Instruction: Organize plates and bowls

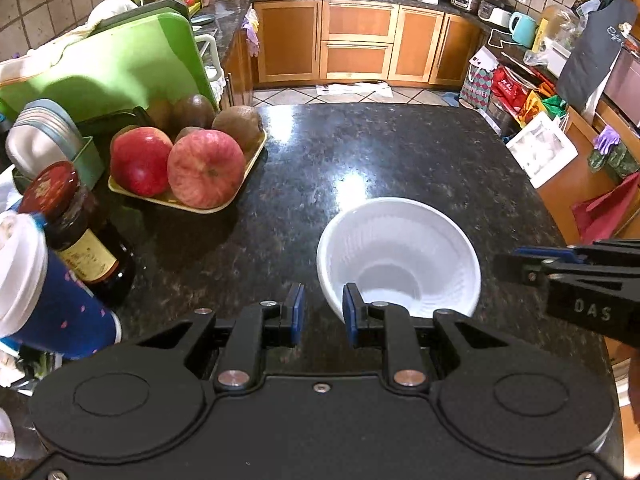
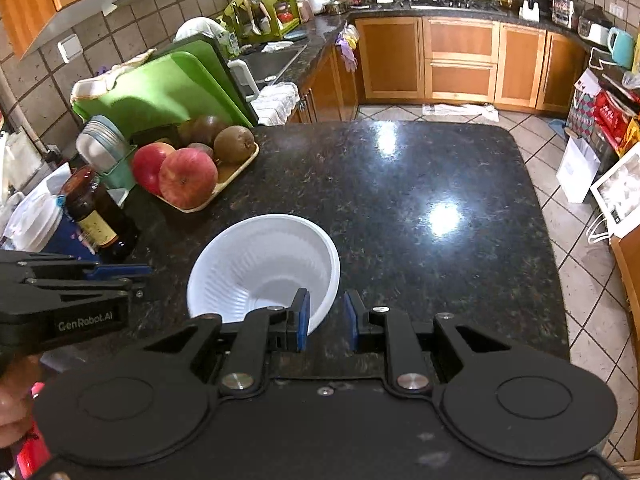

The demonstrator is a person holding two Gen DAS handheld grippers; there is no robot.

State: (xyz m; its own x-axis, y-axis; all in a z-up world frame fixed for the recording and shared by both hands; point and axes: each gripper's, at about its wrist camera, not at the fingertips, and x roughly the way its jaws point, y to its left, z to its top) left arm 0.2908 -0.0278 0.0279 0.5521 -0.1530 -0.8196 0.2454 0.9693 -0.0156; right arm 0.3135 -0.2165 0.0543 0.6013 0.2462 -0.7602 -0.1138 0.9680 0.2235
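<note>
The white bowl [image 1: 400, 256] sits upright on the dark granite counter [image 1: 400, 152], between my two claws. My left gripper [image 1: 323, 314] hangs over the bowl's near left rim, its blue pads slightly apart with nothing pinched, the rim showing just behind the right pad. My right gripper [image 2: 326, 320] is at the bowl's near right rim, jaws also a little apart and empty; whether either touches the rim I cannot tell.
</note>
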